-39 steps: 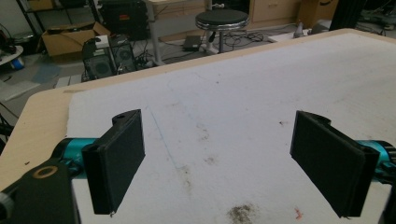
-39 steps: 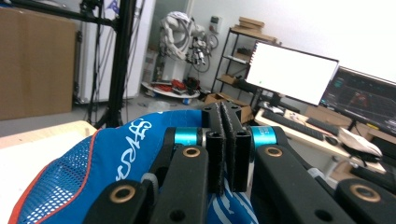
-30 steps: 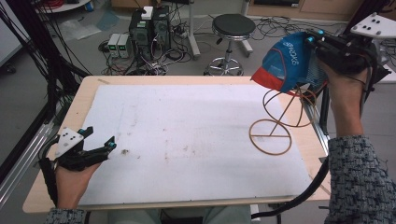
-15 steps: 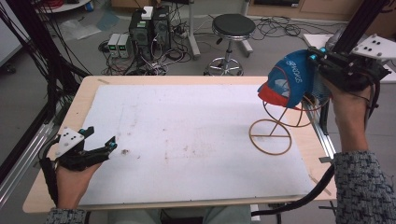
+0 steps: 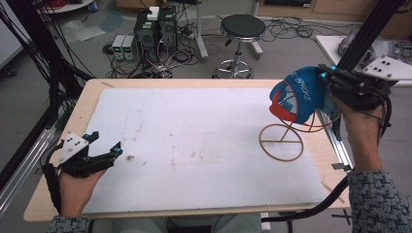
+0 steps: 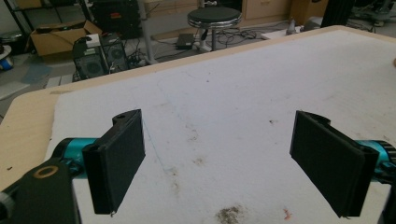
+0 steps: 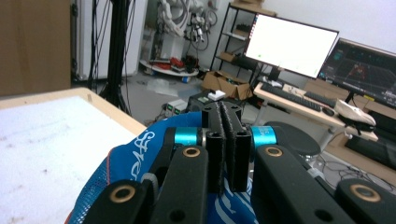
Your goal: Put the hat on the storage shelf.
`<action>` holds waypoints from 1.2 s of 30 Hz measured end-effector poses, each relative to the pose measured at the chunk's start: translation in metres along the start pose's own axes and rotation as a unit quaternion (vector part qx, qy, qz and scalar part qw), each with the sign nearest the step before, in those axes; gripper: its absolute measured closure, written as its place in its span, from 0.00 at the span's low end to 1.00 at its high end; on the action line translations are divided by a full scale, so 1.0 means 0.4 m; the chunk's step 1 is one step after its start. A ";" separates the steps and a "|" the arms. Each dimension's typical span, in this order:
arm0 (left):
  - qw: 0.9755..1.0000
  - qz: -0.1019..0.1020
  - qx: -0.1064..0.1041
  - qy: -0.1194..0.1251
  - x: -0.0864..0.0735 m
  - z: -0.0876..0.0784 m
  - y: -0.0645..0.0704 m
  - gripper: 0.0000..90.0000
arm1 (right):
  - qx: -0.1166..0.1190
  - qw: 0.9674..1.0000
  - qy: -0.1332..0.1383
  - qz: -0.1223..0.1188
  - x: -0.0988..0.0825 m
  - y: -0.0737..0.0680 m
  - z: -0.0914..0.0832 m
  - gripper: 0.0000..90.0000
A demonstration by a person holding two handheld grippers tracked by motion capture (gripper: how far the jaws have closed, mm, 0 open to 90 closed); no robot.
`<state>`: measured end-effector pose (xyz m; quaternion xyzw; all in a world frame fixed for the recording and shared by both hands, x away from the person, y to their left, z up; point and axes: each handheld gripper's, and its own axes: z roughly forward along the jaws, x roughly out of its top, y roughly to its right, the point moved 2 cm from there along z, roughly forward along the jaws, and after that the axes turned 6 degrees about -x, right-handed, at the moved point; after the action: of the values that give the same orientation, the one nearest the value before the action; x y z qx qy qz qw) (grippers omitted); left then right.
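Observation:
A blue cap (image 5: pixel 296 97) with a red brim edge and white lettering hangs at the table's right side, pinched in my right gripper (image 5: pixel 324 76). In the right gripper view the jaws stand pressed together on the cap's fabric (image 7: pixel 135 154), with my right gripper (image 7: pixel 227 140) just above it. Under the cap stands a thin wooden-coloured wire stand (image 5: pixel 282 142) with a round base ring; the cap hides its top. My left gripper (image 5: pixel 104 142) rests near the front left corner, jaws wide apart, and nothing lies between them in the left gripper view (image 6: pixel 219 158).
A white foam mat (image 5: pixel 194 131) covers most of the wooden table (image 5: pixel 92 92). A metal rail (image 5: pixel 340 150) runs along the right edge. Behind the table are a black stool (image 5: pixel 243 29), computer boxes (image 5: pixel 155 24) and floor cables.
My right gripper has come down and slightly toward the person with the blue cap, which is now low over the wire stand. The left gripper has kept still.

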<state>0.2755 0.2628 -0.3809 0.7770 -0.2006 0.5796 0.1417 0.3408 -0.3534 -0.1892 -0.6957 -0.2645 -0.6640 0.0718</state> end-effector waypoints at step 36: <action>1.000 -0.002 -0.006 0.000 0.001 0.002 0.004 0.20 | 0.000 0.999 -0.015 0.041 -0.160 0.006 -0.028 0.98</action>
<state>0.2754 0.2609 -0.3806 0.7764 -0.2021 0.5784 0.1476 0.3334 -0.3779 -0.2488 -0.7159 -0.2365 -0.6501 0.0947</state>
